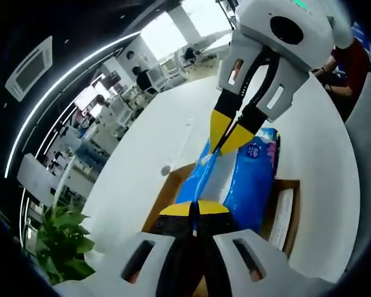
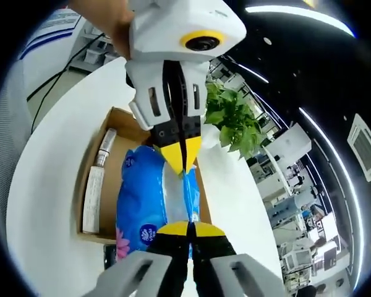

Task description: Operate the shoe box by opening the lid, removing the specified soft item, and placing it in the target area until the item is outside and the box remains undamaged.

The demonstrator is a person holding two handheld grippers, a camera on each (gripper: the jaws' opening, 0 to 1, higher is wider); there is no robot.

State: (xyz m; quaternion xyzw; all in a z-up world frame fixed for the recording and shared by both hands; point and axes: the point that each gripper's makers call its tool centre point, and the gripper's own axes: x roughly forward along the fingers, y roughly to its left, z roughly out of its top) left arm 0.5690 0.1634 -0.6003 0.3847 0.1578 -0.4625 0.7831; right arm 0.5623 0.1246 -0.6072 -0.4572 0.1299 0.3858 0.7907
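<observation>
A soft blue plastic pack (image 1: 250, 179) with white print hangs over the open brown shoe box (image 1: 162, 197) on a white table. My left gripper (image 1: 195, 209) is shut on the pack's near end. My right gripper (image 1: 227, 137) comes in from the upper right and is shut on the far edge, its yellow tips pinching the wrapper. In the right gripper view the blue pack (image 2: 139, 201) stretches between my right gripper (image 2: 188, 230) at the bottom and my left gripper (image 2: 183, 158) above, over the shoe box (image 2: 108, 133).
A white strip (image 2: 94, 198) lies along one inner side of the box. A green potted plant (image 2: 235, 127) stands past the table edge. A person's hand (image 2: 105, 15) holds the left gripper. The white table (image 1: 167, 124) reaches far around the box; office desks lie behind.
</observation>
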